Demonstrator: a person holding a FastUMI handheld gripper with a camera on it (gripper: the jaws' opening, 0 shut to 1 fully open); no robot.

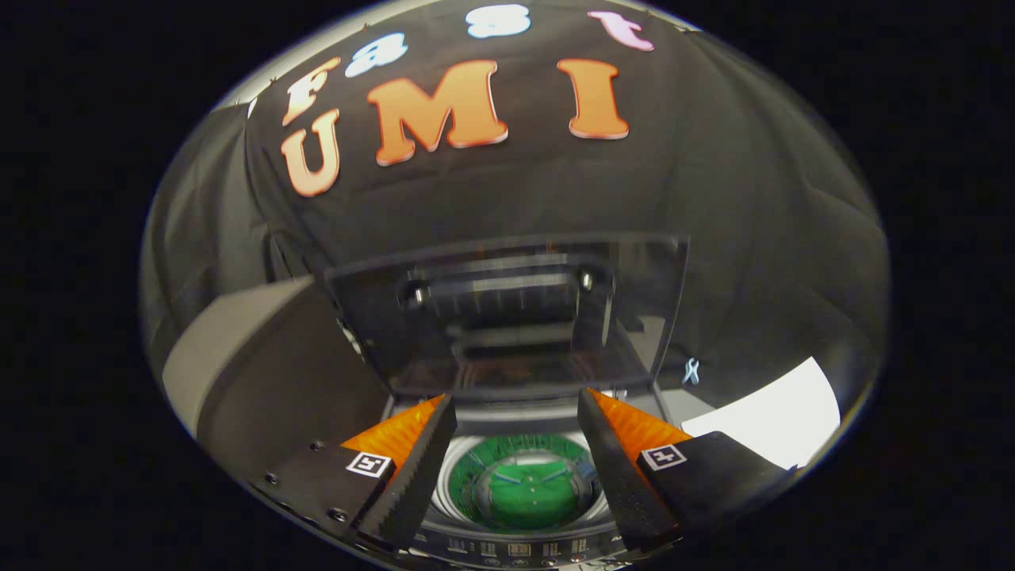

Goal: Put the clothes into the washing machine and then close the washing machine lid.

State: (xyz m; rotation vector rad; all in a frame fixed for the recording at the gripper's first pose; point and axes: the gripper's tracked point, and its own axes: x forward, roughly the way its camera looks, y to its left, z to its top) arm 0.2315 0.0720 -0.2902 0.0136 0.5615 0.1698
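A top-loading washing machine (515, 547) lies below my gripper (517, 404). Its dark see-through lid (507, 309) stands raised upright just beyond the fingertips. The round drum (523, 484) shows between the fingers, with a green bottom and a metal rim. No clothes are visible in the drum or in the gripper. My fingers are spread wide apart with nothing between them, hovering over the drum mouth. The control panel strip of the machine runs under the fingers.
A grey panel or box side (238, 357) slopes to the left of the machine. A white sheet (769, 420) lies to the right of it. Black booth cloth (753, 238) hangs behind the lid.
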